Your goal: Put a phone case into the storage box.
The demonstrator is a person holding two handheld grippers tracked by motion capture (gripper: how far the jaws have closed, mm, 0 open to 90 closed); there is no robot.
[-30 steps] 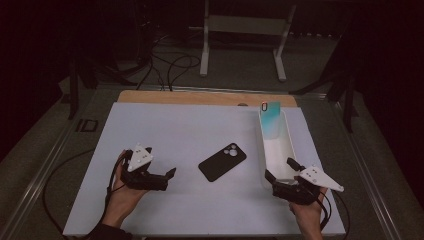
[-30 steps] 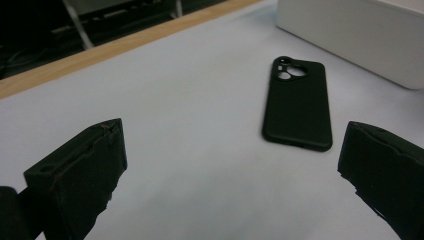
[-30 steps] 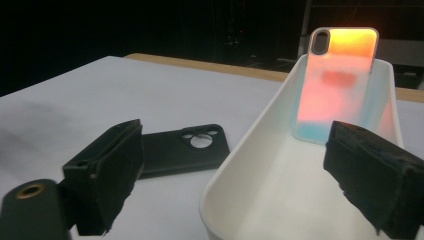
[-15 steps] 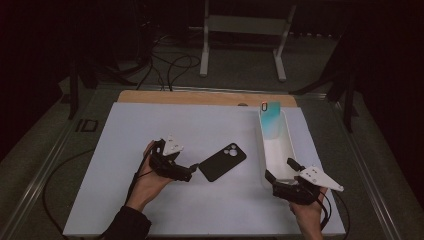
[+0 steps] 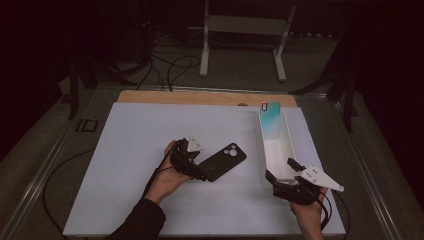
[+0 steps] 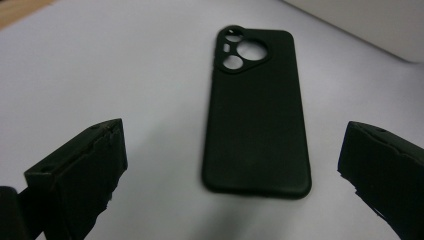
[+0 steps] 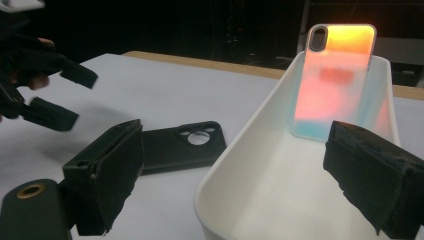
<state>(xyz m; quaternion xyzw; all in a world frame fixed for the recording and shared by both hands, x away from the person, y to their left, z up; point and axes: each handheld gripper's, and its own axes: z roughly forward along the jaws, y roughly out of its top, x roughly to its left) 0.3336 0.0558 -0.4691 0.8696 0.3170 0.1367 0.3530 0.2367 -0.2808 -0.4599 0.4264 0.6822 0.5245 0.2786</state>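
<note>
Left jaws wide open around the near end of a flat black phone case, not yet touching it.

The left gripper holds its jaws spread wide, one on each side of the matte black soft-looking phone case, which lies flat, back up, on the white desk with its camera cut-outs at the far end. It is probably light and flexible, with a thin rim that may bow if pinched hard; lying flush, it gives little edge to catch, so a grip across the two long sides near the bottom end, jaws tipped low, looks best. The right gripper has its jaws open too, straddling the near end of the long white plastic tray, in which an iridescent orange-and-teal phone case leans upright against the far wall.
</note>
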